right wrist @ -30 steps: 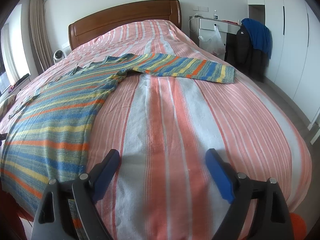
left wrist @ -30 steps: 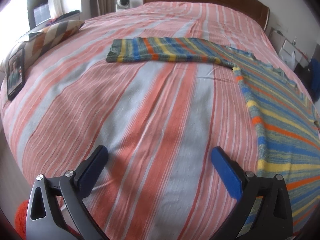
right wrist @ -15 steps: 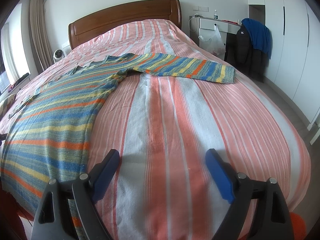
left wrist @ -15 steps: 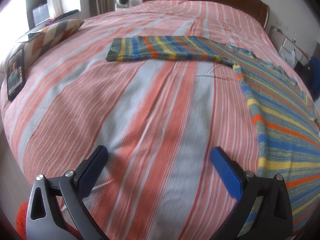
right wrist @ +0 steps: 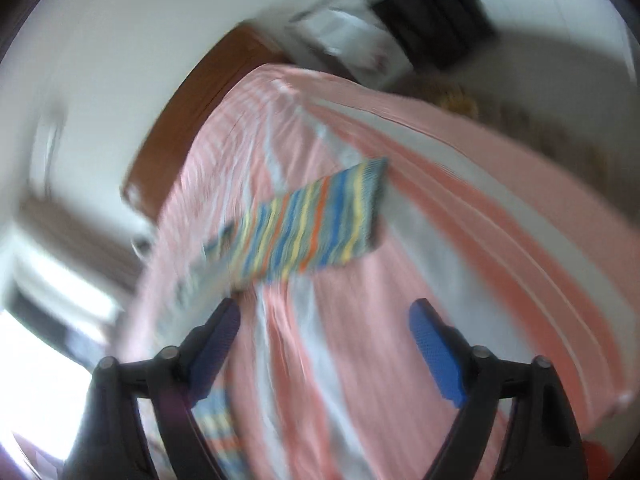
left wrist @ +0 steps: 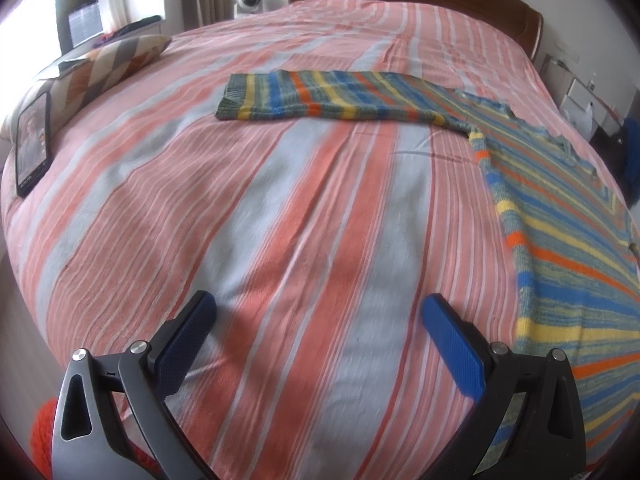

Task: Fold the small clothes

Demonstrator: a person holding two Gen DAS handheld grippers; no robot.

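Sweater lay spread ahead of both my grippers, left gaping empty, right just narrowing on nothing.

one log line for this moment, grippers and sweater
left gripper: open, empty | right gripper: open, empty, jaws just narrowing, view blurred | striped sweater: flat on bed, unfolded, sleeve spread out

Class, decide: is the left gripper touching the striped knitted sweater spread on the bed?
Cannot tell. In the left wrist view the left gripper stands open over bare bedspread, but the striped knitted sweater runs behind its right finger, hiding any contact there.
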